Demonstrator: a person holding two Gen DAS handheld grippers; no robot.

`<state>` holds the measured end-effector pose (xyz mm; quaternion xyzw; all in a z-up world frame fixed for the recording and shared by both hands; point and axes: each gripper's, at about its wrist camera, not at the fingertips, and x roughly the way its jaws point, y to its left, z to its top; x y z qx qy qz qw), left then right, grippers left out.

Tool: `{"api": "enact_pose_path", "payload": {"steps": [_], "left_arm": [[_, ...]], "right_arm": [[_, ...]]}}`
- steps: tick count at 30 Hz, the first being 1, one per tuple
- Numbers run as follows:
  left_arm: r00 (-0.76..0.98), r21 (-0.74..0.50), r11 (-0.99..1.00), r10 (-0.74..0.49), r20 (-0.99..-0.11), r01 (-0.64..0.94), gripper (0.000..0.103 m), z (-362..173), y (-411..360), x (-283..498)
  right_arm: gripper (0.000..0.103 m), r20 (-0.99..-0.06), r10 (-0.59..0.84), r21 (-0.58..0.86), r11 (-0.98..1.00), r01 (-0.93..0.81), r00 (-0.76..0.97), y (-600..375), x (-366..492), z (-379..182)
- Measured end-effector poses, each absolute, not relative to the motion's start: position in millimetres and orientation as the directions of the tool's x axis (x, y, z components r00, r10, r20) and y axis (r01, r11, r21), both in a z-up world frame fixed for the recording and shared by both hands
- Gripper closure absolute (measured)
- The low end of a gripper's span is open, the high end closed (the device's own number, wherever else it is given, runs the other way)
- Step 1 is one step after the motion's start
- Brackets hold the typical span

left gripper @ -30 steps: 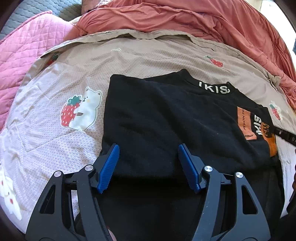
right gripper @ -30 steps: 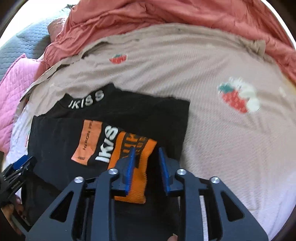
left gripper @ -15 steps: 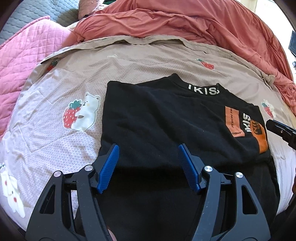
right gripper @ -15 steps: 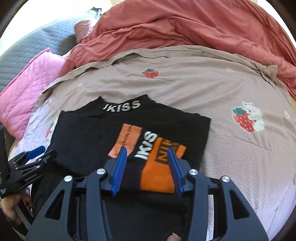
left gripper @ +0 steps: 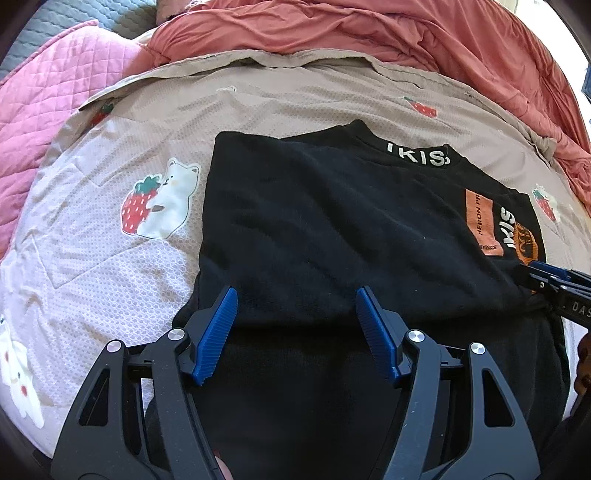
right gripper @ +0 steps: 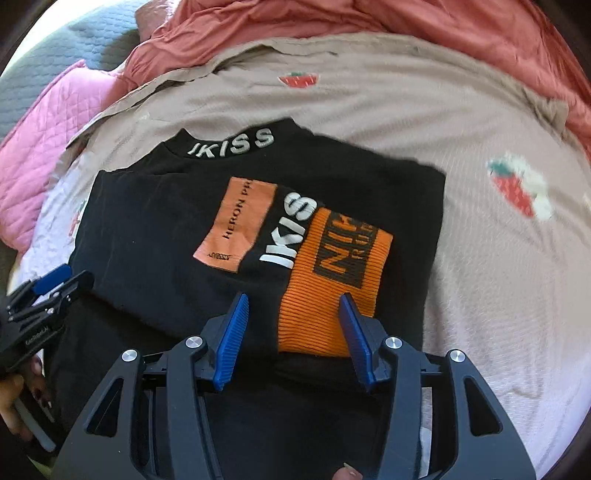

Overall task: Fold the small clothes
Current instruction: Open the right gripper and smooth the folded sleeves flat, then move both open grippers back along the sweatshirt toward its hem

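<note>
A black sweater [left gripper: 332, 229] with white IKISS lettering on its collar lies partly folded on the bed. Its sleeve with an orange ribbed cuff [right gripper: 328, 280] is laid across the body beside an orange patch [right gripper: 236, 221]. My left gripper [left gripper: 295, 299] stands open over the sweater's near left part, its blue pads clear of the cloth. My right gripper [right gripper: 291, 302] hovers over the orange cuff with its jaws opening and nothing pinched between them. Each gripper also shows at the edge of the other's view: the right gripper [left gripper: 554, 284] and the left gripper [right gripper: 48, 291].
The sweater rests on a beige bedsheet [left gripper: 147, 147] printed with bears and strawberries. A rumpled red quilt [left gripper: 369, 33] is bunched along the far side, a pink quilted blanket [left gripper: 48, 99] lies at the left. A person's hand [right gripper: 14, 402] holds the left gripper's handle.
My right gripper let go of the orange cuff, its jaws widened and it drew back a little. The sleeve now lies flat on the sweater. My left gripper stayed in place, open.
</note>
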<state>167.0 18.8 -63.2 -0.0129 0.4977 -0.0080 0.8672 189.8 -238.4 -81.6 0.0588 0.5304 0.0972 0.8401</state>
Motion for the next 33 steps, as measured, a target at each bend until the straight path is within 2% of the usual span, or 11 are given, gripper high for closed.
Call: {"api": "enact_pose_path", "payload": {"steps": [3, 6, 10, 19, 21, 26, 30, 33], "left_arm": [[0.505, -0.031, 1.000, -0.028, -0.863, 0.002, 0.044, -63, 19, 166], [0.504, -0.032, 0.999, -0.031, -0.863, 0.006, 0.044, -64, 19, 166], [0.503, -0.025, 1.000, -0.026, -0.864, 0.008, 0.044, -62, 17, 163], [0.495, -0.033, 0.999, -0.028, -0.868, -0.001, 0.044, -58, 19, 160], [0.500, -0.041, 0.999, -0.032, -0.866, -0.006, 0.044, -54, 20, 159], [0.520, -0.051, 0.998, -0.033, -0.854, -0.021, 0.044, -41, 25, 157], [0.538, -0.050, 0.998, -0.026, -0.843, -0.030, 0.040, -29, 27, 153], [0.546, -0.053, 0.998, -0.019, -0.838, -0.046, 0.032, -24, 30, 149]], "right_arm": [[0.045, -0.878, 0.236, 0.212, 0.972, -0.104, 0.417, -237, 189, -82], [0.045, -0.880, 0.229, 0.200, 0.973, -0.112, 0.417, -235, 187, -81], [0.036, -0.869, 0.270, 0.251, 0.963, -0.101, 0.414, -237, 189, -80], [0.034, -0.855, 0.300, 0.291, 0.953, -0.087, 0.422, -242, 189, -72], [0.028, -0.849, 0.308, 0.301, 0.950, -0.085, 0.428, -243, 188, -70], [0.022, -0.831, 0.318, 0.314, 0.946, -0.087, 0.456, -245, 188, -61], [0.017, -0.825, 0.318, 0.318, 0.945, -0.081, 0.467, -246, 187, -58], [0.017, -0.815, 0.320, 0.323, 0.943, -0.079, 0.483, -248, 186, -54]]}}
